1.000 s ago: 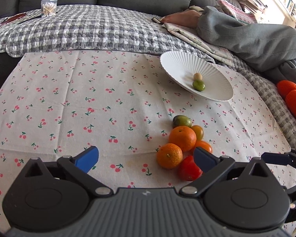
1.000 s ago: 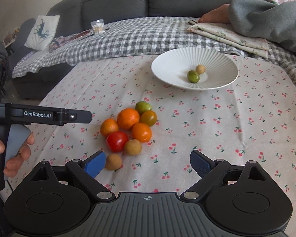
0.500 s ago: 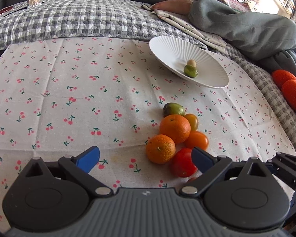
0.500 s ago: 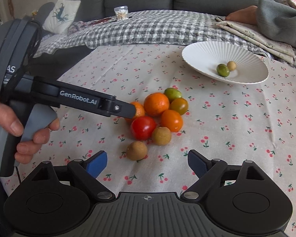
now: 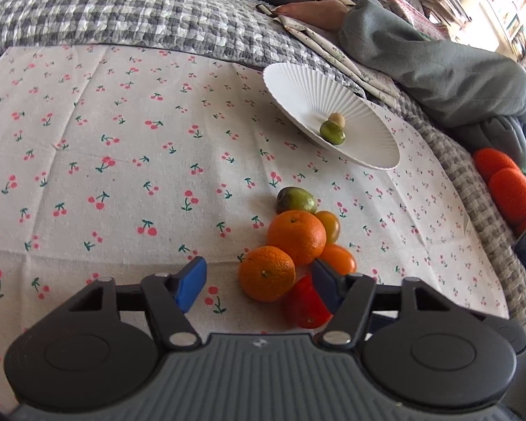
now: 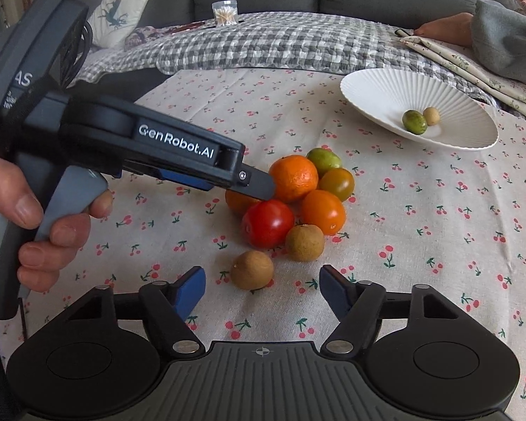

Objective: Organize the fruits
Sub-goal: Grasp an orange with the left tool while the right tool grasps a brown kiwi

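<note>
A cluster of fruit lies on the cherry-print cloth: a big orange (image 5: 295, 235), a small orange (image 5: 266, 273), a red tomato (image 6: 267, 222), an orange tomato (image 6: 322, 211), a green fruit (image 5: 295, 200) and two brown longans (image 6: 252, 269). A white ribbed plate (image 5: 365, 129) holds a green fruit (image 6: 414, 121) and a pale longan (image 6: 431, 115). My left gripper (image 5: 259, 280) is open, with the small orange between its fingers; it also shows in the right wrist view (image 6: 242, 179). My right gripper (image 6: 263, 289) is open, just short of the nearest longan.
A grey checked blanket (image 5: 122, 10) and a grey sofa lie beyond the cloth. A person's foot (image 5: 312, 10) and grey clothing (image 5: 438, 66) lie at the back right. Orange-red balls (image 5: 508, 189) sit at the right edge. A jar of cotton swabs (image 6: 225, 12) stands on the blanket.
Both grippers have moved forward toward the fruit cluster. The left gripper's fingers now reach around the small orange, and the right gripper has come close to the nearest longan.
</note>
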`<state>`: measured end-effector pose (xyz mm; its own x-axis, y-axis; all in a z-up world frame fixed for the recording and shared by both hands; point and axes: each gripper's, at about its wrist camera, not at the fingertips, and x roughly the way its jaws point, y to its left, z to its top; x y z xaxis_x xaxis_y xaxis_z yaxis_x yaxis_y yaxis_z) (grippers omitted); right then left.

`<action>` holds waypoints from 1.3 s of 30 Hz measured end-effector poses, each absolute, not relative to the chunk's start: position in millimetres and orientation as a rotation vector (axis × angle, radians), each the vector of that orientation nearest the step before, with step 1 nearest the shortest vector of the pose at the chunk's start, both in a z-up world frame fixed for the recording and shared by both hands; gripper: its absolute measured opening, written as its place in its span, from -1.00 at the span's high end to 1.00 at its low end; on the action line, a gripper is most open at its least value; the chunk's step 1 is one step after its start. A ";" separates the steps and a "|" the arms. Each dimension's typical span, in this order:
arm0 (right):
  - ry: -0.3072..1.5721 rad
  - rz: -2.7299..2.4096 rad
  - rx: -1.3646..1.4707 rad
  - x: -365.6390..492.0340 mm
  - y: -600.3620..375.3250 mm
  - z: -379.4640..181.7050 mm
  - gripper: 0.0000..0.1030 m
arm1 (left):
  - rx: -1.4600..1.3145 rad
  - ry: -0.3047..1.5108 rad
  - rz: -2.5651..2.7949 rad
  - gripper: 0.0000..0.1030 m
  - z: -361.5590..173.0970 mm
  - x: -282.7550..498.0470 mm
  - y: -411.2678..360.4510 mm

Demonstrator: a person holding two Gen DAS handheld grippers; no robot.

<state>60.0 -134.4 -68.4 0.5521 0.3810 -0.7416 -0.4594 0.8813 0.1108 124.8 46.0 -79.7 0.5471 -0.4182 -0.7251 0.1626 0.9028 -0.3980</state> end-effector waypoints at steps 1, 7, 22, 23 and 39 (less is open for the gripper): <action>0.852 0.500 -0.106 60.6 -132.9 -69.3 -0.28 | -0.326 0.939 -0.347 -0.17 -81.2 125.6 48.4; 0.845 0.496 -0.141 64.6 -125.2 -74.5 0.03 | -0.345 0.945 -0.331 -0.17 -86.1 126.9 49.7; 0.859 0.478 -0.126 68.2 -132.4 -65.7 0.48 | -0.198 0.914 -0.344 0.35 -87.0 126.4 32.6; 0.861 0.473 -0.122 68.5 -133.3 -64.9 0.48 | -0.199 0.913 -0.347 0.35 -87.0 126.5 33.0; 0.865 0.413 -0.025 73.8 -165.1 -51.5 0.48 | -0.230 0.912 -0.339 0.37 -84.7 128.0 40.0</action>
<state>73.8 -165.1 -51.5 0.5747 0.3423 -0.7433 -0.3625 0.9208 0.1438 128.0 40.0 -84.7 0.5651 -0.3819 -0.7313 0.1890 0.9228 -0.3358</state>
